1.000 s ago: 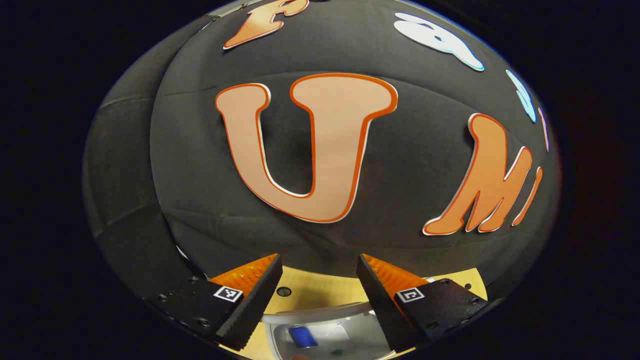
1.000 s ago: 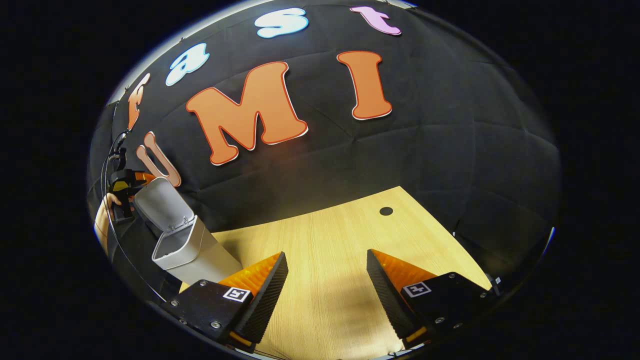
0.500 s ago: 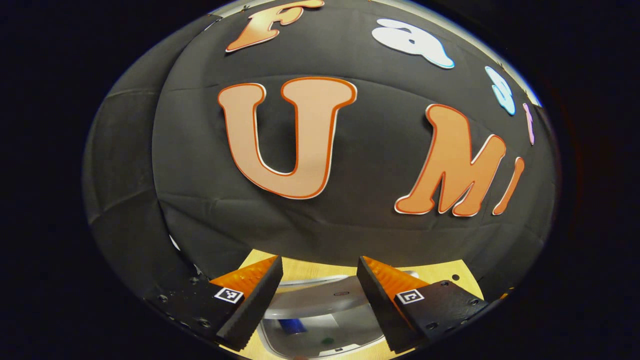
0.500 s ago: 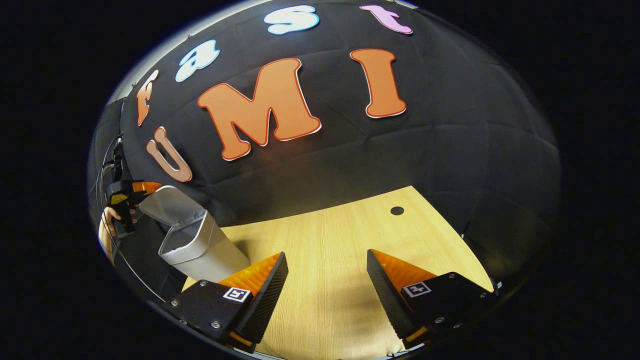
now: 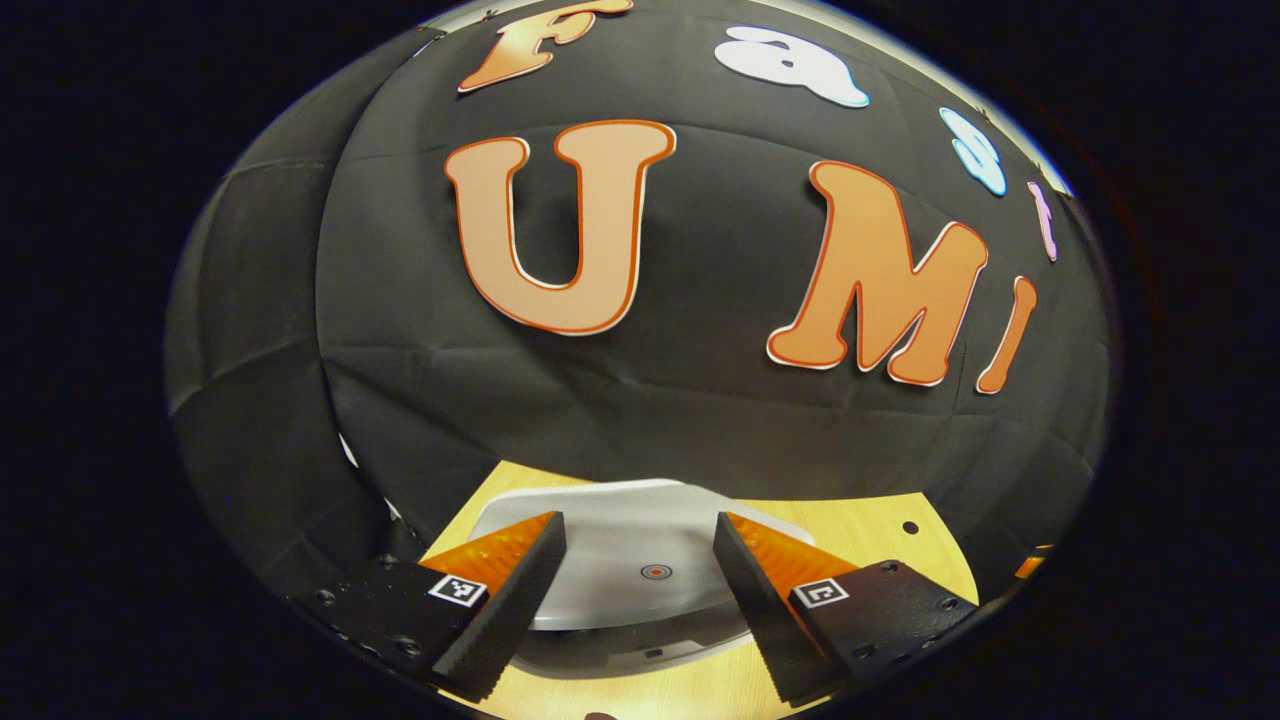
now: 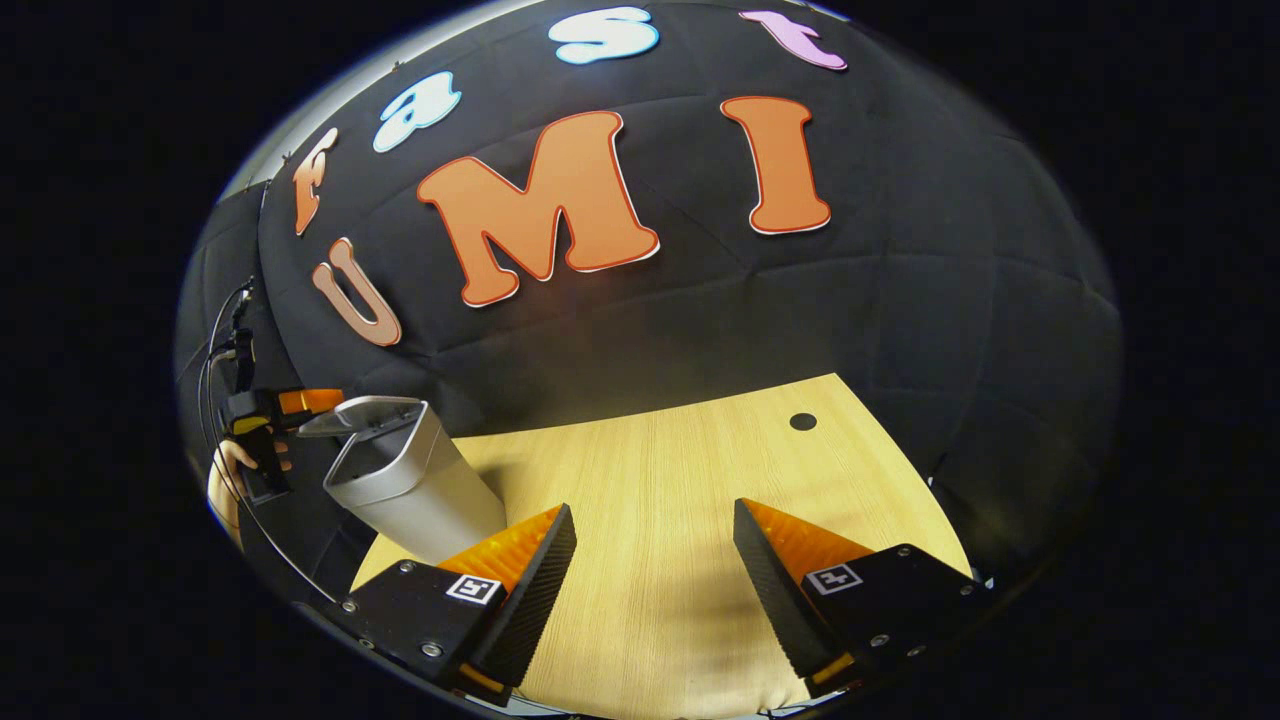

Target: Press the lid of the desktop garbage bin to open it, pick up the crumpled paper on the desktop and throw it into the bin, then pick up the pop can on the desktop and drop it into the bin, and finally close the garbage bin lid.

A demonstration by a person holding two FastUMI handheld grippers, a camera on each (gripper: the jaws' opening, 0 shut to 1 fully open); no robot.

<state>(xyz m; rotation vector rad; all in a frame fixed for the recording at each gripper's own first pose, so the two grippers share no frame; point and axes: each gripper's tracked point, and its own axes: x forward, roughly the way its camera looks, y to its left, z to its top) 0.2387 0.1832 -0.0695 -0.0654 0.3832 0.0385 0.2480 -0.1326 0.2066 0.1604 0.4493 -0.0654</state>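
rounded grey plastic lid [image 5: 640, 560] | tapered bin [image 6: 415, 490] | woodgrain desktop [image 6: 680, 500]

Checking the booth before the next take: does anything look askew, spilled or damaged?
Only the bin lid: it hangs partly raised over the garbage bin, not yet shut, with the left gripper at its edge. Nothing spilled on the desktop.

Your bin [image 6: 415, 490] is silver-grey, its lid [image 5: 640, 560] pale grey with a small red ring. The table [image 6: 680, 500] is light wood grain with one dark round hole [image 6: 803, 421].
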